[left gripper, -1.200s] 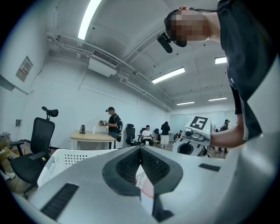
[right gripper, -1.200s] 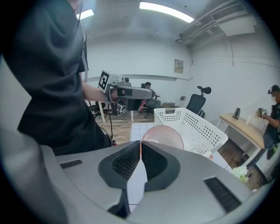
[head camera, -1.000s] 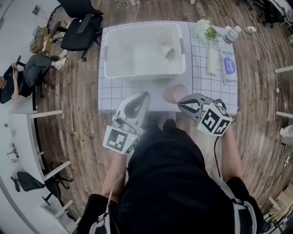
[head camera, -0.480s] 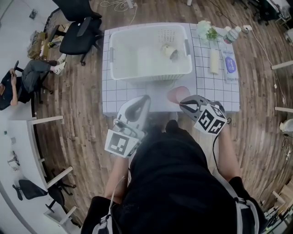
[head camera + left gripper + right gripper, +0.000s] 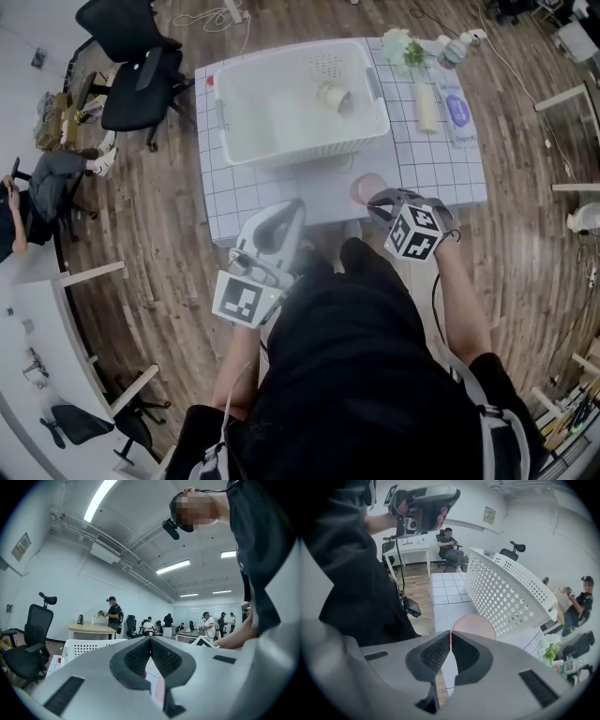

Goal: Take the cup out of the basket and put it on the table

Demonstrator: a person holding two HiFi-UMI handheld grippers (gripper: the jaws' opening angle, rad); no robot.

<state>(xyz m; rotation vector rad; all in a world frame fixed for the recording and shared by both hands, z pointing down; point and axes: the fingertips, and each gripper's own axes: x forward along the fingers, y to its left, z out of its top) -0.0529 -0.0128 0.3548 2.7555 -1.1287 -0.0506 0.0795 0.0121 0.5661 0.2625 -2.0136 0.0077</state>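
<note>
While the head view is read as a clock face, twelve at its top: left tongs (image 5: 291,211) sit nearest, at the near edge of the table (image 5: 246,195), nine o'clock of the cup. Their jaws are together with nothing between them.

Right tongs (image 5: 373,199) tilt steeply down, jaws clamped on the rim of the pink cup (image 5: 366,186). A thin pink line of wall shows between the pads in the right gripper view.

The cup is mouth up, outside the basket, over the near strip of table at five o'clock of the basket. Cannot tell whether its base touches the top.

The white perforated basket (image 5: 305,150) is at twelve o'clock, mid-table. A pale cup-like thing (image 5: 332,97) lies on its side inside, toward the far right corner.

A white roll (image 5: 427,108) lies at three o'clock of the basket, and greenery (image 5: 401,47) beyond at one o'clock.
</note>
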